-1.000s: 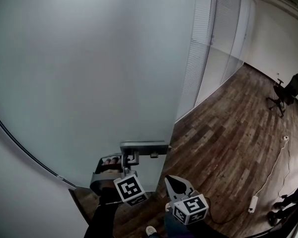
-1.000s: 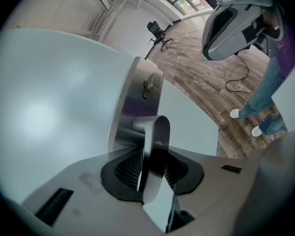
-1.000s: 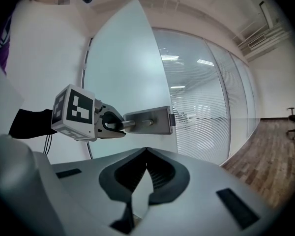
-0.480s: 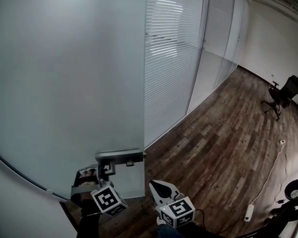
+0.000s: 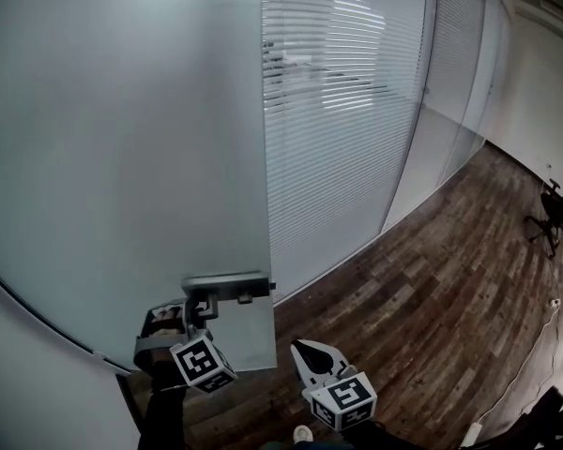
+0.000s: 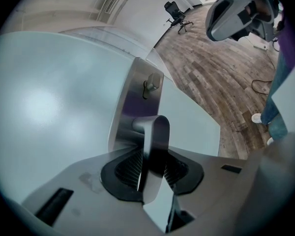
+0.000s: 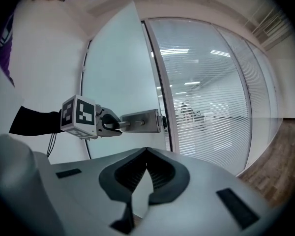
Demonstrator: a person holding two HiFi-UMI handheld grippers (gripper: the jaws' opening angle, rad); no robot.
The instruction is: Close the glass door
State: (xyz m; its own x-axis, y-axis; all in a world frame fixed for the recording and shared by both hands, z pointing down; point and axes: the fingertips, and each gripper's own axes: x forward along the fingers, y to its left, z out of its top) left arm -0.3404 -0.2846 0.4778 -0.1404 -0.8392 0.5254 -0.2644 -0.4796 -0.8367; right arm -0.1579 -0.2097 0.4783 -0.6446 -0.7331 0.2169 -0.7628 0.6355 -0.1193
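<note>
The frosted glass door (image 5: 122, 157) fills the left of the head view, and its free edge runs down the middle. A steel lock plate (image 5: 227, 287) with a lever handle (image 6: 155, 136) sits low on that edge. My left gripper (image 5: 195, 309) is shut on the handle, whose bar is pinched between the ribbed pads. The right gripper view shows the same grip from the side, with the left gripper (image 7: 110, 124) at the plate (image 7: 140, 122). My right gripper (image 5: 307, 352) hangs beside the door, a little right of the plate, with its tips together and nothing in it.
A glass partition with horizontal blinds (image 5: 347, 111) runs along behind the door's edge. Dark wooden flooring (image 5: 432, 289) stretches to the right, with an office chair (image 5: 554, 214) far off. A white wall (image 5: 38, 392) borders the door at lower left.
The door's edge has swung leftward across the head view, uncovering more of the blinds partition. Both grippers travelled with it, and the left one has kept its hold on the handle.
</note>
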